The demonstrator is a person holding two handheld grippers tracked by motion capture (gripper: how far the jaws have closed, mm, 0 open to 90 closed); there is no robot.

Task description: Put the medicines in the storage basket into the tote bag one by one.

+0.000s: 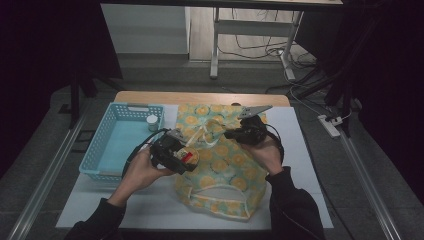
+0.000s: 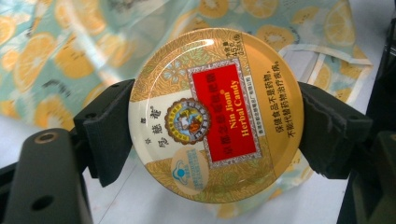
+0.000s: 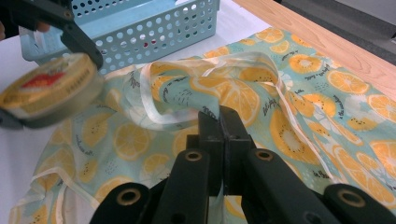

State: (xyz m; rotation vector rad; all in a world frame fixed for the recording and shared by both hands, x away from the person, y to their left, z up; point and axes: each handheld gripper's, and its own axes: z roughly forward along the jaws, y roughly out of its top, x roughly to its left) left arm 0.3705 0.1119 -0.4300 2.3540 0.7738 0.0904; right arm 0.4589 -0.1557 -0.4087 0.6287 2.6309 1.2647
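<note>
Gripped edge-on between the left hand-held gripper's (image 1: 182, 159) pads, the round candy tin (image 2: 215, 115) looks stiff, light, glossy-slippery, hovering beside the soft fruit-print bag (image 1: 220, 160), whose fabric the right hand-held gripper (image 3: 219, 122) pinches shut.

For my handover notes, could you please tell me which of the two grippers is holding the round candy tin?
The left gripper: its fingers clamp the gold tin by its rim. The right gripper pinches the orange-print bag instead.

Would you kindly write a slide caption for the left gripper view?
Left gripper clamps a round gold candy tin by its edges above the orange-print bag.
</note>
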